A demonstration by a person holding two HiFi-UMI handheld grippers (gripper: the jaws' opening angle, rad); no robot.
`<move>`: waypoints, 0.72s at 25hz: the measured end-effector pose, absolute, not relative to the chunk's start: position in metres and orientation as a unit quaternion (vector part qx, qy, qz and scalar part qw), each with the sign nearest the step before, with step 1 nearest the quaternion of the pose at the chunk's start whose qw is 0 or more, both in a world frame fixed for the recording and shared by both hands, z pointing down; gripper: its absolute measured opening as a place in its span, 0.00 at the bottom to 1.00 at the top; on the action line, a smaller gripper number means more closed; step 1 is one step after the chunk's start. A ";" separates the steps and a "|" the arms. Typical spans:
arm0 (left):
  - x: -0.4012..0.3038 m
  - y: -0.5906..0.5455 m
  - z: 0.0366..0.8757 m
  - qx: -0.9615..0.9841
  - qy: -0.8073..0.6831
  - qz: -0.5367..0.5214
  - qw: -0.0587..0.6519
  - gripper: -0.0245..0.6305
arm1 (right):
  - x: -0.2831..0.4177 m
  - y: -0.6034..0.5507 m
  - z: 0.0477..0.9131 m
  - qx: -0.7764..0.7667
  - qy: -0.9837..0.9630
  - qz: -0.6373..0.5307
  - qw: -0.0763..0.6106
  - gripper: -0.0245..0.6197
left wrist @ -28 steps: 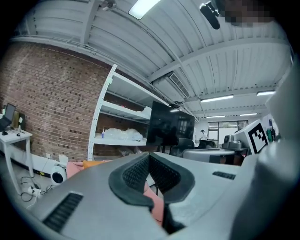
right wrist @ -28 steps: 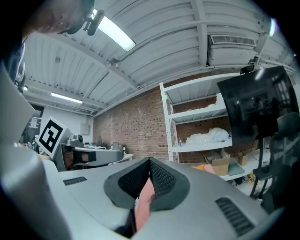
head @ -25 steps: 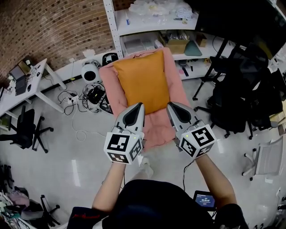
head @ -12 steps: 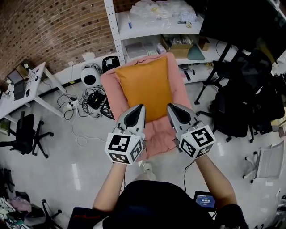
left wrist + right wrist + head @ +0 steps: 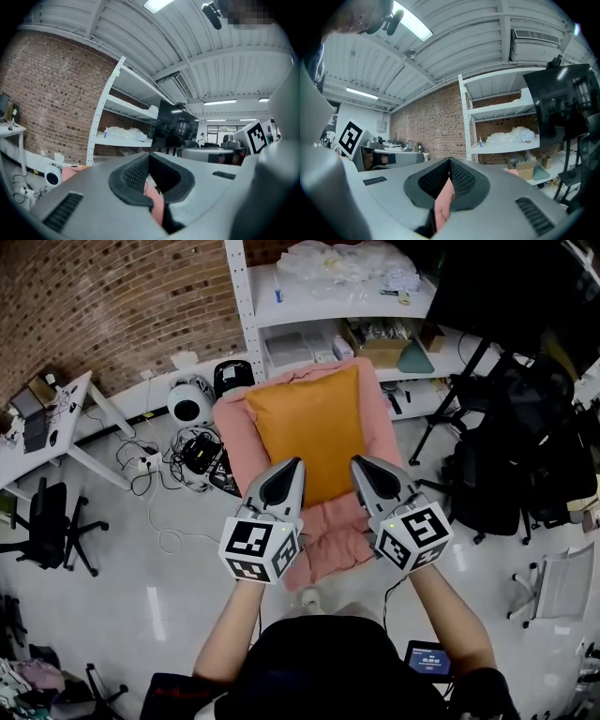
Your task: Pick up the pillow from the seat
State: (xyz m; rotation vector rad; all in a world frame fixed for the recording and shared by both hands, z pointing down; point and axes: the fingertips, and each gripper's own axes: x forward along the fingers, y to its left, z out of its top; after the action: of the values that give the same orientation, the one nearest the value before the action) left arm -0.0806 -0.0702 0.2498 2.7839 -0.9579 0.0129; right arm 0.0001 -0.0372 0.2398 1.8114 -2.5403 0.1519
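Right now I have both grippers held out side by side at my 12 o'clock, over the near part of the seat (image 5: 330, 532). The left gripper (image 5: 291, 468) has its jaws pressed together with nothing between them. The right gripper (image 5: 362, 465) is the same, closed and empty.

The orange pillow (image 5: 307, 430) lies flat on the pink seat, straight ahead at 12 o'clock. Its long side runs away from me and pink shows all round it. From the head view both gripper tips overlap the pillow's near edge, the left at its 7 o'clock corner and the right at its 5 o'clock corner. I cannot tell whether either one touches the fabric.

Through the left gripper view, the closed pads meet at the middle, with a sliver of pink below them and the white shelf unit (image 5: 123, 112) beyond. The right gripper view shows the same closed tips against the brick wall (image 5: 431, 122).

Beyond the seat stands that shelf unit. A white tabletop (image 5: 42, 446) sits at 10 o'clock, and cables (image 5: 155, 470) lie on the floor near it.
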 end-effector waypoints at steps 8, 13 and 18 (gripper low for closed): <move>-0.076 -0.086 0.254 0.941 -0.322 0.000 0.108 0.04 | 0.008 -0.053 0.242 0.581 -0.812 0.047 0.020 0.06; -0.068 -0.096 0.257 0.941 -0.320 0.006 0.113 0.04 | 0.017 -0.068 0.244 0.579 -0.813 0.051 0.021 0.06; -0.056 -0.109 0.261 0.938 -0.326 0.008 0.114 0.04 | 0.025 -0.085 0.251 0.567 -0.822 0.055 0.020 0.06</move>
State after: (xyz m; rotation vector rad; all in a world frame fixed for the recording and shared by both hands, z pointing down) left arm -0.0559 -0.1088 0.2615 2.7515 -0.9557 0.0232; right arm 0.0254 -0.0847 0.2506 1.7583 -2.5483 0.1712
